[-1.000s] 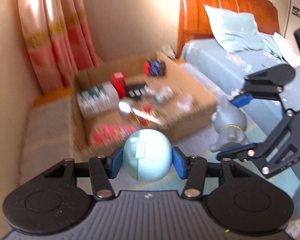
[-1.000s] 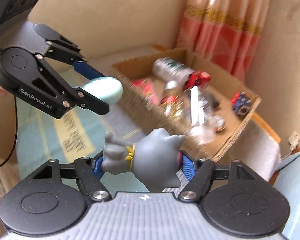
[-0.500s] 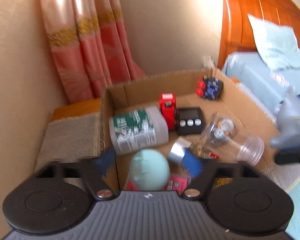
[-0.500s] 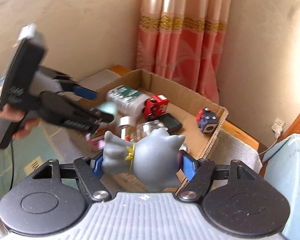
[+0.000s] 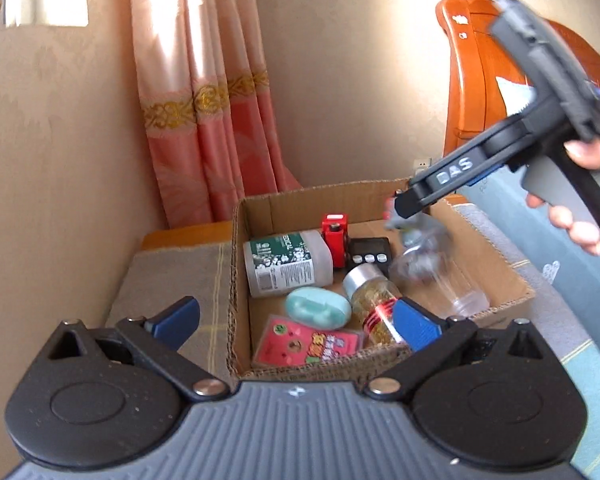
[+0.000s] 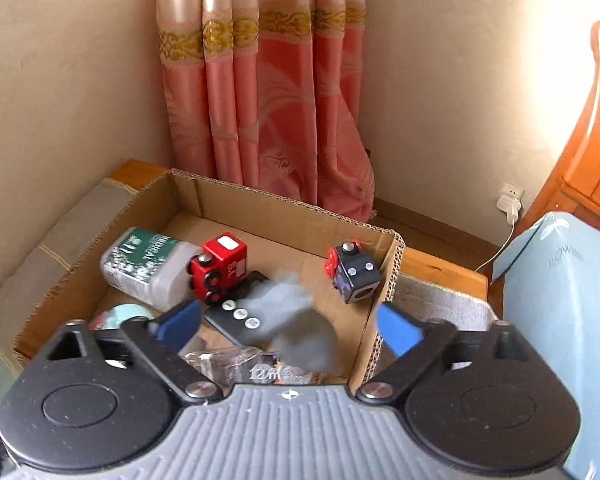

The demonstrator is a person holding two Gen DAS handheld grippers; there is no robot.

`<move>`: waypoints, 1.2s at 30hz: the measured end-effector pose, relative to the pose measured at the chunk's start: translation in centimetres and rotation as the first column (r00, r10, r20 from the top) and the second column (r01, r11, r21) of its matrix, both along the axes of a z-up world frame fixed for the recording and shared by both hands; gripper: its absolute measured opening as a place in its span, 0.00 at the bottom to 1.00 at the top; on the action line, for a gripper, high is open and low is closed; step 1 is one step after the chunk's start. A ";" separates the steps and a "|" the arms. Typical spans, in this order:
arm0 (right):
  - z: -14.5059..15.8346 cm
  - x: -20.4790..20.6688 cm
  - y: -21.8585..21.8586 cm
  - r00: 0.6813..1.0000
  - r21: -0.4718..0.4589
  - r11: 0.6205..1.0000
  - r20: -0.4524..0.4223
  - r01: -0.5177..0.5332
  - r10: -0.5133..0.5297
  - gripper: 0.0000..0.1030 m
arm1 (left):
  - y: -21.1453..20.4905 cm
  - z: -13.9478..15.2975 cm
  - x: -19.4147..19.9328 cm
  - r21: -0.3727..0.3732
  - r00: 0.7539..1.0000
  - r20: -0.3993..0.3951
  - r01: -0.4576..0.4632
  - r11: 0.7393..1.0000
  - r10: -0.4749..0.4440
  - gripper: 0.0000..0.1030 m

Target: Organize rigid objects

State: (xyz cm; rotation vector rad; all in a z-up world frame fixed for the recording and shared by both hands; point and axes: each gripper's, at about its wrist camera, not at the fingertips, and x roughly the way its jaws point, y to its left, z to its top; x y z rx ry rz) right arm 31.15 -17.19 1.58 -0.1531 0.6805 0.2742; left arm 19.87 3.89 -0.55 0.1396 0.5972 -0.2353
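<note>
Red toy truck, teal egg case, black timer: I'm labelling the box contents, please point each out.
red toy truck (image 6: pixel 219 267), right wrist view, on its red side.
teal egg case (image 5: pixel 317 307), left wrist view, on its top face.
black timer (image 5: pixel 369 252), left wrist view, on its body above the buttons.

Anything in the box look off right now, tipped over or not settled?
The grey toy is a motion blur under the open right tongs, so it is not settled in the cardboard box. The clear cup and the medical bottle lie on their sides. No spill or damage shows.
</note>
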 end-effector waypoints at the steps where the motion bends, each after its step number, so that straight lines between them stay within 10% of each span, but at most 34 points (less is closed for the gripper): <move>1: 0.3 -0.9 -0.1 1.000 0.009 1.000 0.010 0.002 -0.002 1.00 | 0.2 0.1 -0.2 -0.001 1.000 0.000 -0.014 1.000 0.014 0.99; 7: 0.7 -6.7 0.6 0.987 -0.092 0.983 0.032 0.159 -0.156 1.00 | 0.6 1.0 -0.9 0.040 0.991 -0.044 -0.124 0.991 0.126 0.99; 15: -2.0 -13.1 0.5 0.969 0.026 0.969 -0.031 0.246 -0.245 1.00 | 0.3 1.2 -2.7 0.052 0.974 -0.149 -0.162 0.985 0.168 0.99; 36: -2.1 -16.3 0.0 0.953 0.072 0.950 -0.002 0.303 -0.304 1.00 | -0.5 2.6 -4.0 0.071 0.972 -0.125 -0.189 0.979 0.197 0.99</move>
